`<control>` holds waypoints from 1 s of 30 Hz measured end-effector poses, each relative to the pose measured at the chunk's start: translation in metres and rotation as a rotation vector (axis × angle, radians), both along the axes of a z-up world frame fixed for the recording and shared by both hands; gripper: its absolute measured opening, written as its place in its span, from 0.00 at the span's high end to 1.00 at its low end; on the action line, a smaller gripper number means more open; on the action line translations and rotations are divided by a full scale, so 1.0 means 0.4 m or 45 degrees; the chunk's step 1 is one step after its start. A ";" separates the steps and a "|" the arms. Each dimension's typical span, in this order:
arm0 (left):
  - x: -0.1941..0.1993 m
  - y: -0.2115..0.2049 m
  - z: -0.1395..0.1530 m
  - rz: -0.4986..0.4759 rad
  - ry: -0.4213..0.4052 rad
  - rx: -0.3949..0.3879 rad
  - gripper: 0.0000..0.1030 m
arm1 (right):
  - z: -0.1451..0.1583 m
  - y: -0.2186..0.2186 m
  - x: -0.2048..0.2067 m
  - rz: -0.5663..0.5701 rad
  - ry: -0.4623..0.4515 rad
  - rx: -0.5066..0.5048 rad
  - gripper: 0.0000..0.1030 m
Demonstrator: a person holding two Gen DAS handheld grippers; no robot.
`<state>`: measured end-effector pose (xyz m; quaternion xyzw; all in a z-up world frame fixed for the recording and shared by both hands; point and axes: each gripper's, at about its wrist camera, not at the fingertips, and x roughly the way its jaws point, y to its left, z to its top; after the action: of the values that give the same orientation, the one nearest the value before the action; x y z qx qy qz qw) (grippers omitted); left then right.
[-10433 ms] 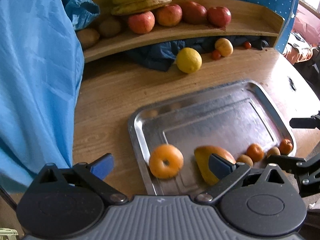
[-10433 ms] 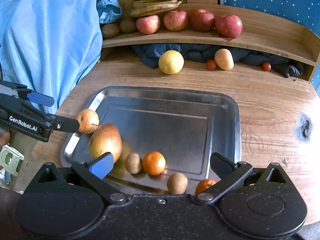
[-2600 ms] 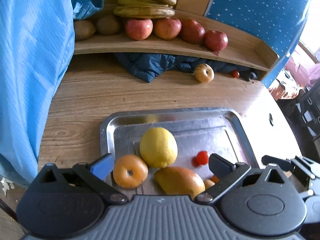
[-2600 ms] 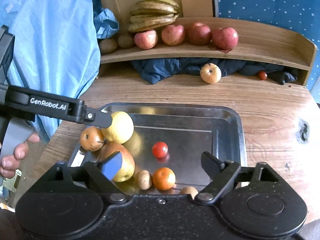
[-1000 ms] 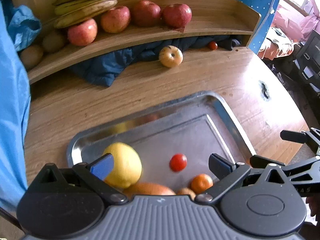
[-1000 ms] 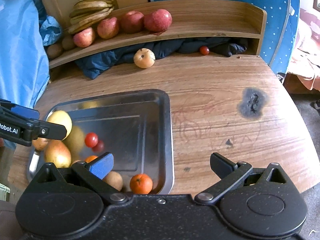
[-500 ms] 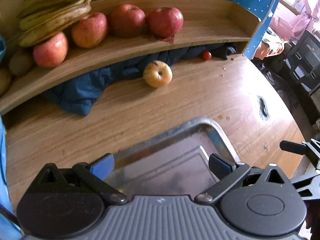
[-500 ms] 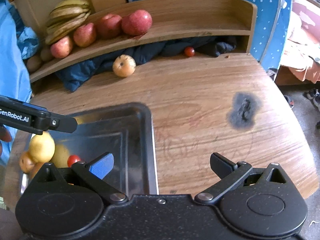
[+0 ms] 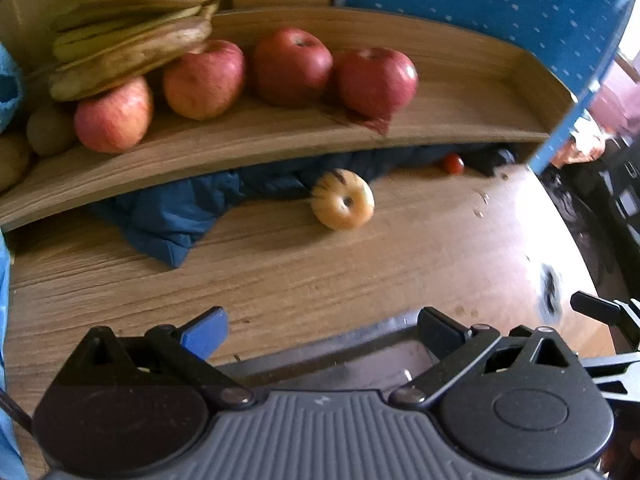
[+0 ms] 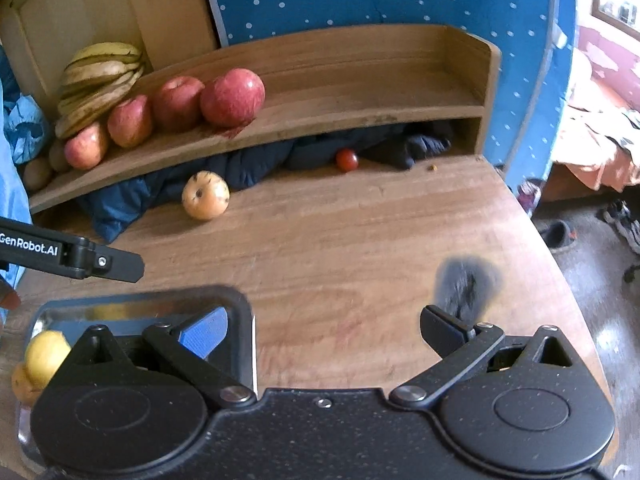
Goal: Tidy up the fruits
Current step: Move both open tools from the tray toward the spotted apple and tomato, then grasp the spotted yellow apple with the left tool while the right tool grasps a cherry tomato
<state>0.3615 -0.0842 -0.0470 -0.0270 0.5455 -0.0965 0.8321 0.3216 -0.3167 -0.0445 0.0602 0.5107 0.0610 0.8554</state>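
A yellow apple (image 9: pixel 343 199) lies on the wooden table in front of the blue cloth; it also shows in the right wrist view (image 10: pixel 205 195). A small red tomato (image 9: pixel 453 163) sits under the shelf, also seen by the right wrist (image 10: pixel 346 160). My left gripper (image 9: pixel 320 330) is open and empty, over the far rim of the metal tray (image 9: pixel 360 340), well short of the apple. My right gripper (image 10: pixel 324 330) is open and empty, by the tray's right rim (image 10: pixel 244 320). A lemon (image 10: pixel 46 352) lies in the tray.
A wooden shelf (image 9: pixel 280 136) holds several red apples (image 9: pixel 376 80), bananas (image 9: pixel 132 36) and kiwis (image 9: pixel 48 130). Dark blue cloth (image 9: pixel 176 216) lies under the shelf. A dark burn mark (image 10: pixel 468 280) is on the table. The table's right edge drops to the floor.
Both grippers have moved forward and right toward the shelf. The tray has slid down out of most of both views; the yellow apple and tomato appear closer.
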 end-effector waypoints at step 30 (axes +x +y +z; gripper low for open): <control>0.191 -0.085 -0.106 0.253 -0.005 0.058 0.01 | -0.206 -0.080 0.375 0.232 -0.079 0.161 0.22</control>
<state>0.4379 -0.1184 -0.0894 -0.0619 0.5405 -0.0009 0.8391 0.4716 -0.3487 -0.1270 0.0655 0.4826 0.1725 0.8562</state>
